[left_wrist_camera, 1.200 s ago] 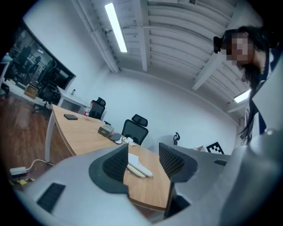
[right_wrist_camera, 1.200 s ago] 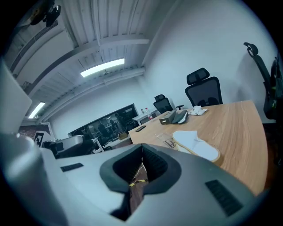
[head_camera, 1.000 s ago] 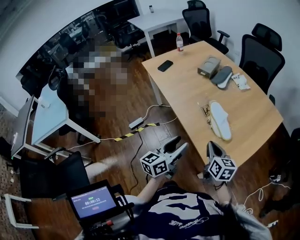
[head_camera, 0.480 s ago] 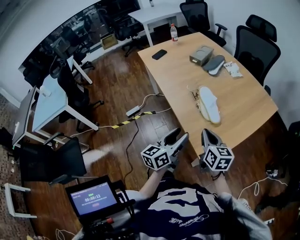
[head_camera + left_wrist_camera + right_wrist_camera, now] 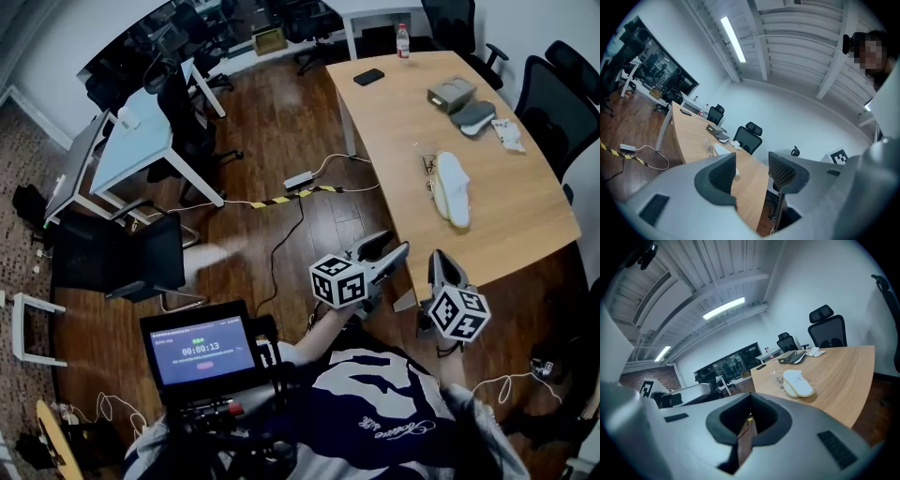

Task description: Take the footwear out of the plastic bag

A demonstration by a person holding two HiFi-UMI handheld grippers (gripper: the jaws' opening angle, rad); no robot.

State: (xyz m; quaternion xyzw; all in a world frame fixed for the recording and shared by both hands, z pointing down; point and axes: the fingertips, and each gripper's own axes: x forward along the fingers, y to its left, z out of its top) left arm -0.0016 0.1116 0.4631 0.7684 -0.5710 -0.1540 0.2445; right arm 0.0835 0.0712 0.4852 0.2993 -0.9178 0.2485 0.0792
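Both grippers sit higher and further right in the head view than a second ago, and the table (image 5: pixel 511 220) has swung up-right too. Left gripper (image 5: pixel 752 171): jaws apart, nothing between them, aimed along the table. Right gripper (image 5: pixel 750 405): jaws together, empty, at the table's near end just beside the left one. White slippers (image 5: pixel 450 187) lie stacked about mid-table, close to the long edge facing the open floor, well apart from both grippers. Plastic bag (image 5: pixel 780 378) is probably the clear film round them; it's hard to make out. Far end of the table: grey slipper (image 5: pixel 473 115), box (image 5: pixel 450 94), packet (image 5: pixel 509 136), phone (image 5: pixel 368 77), bottle (image 5: pixel 403 39).
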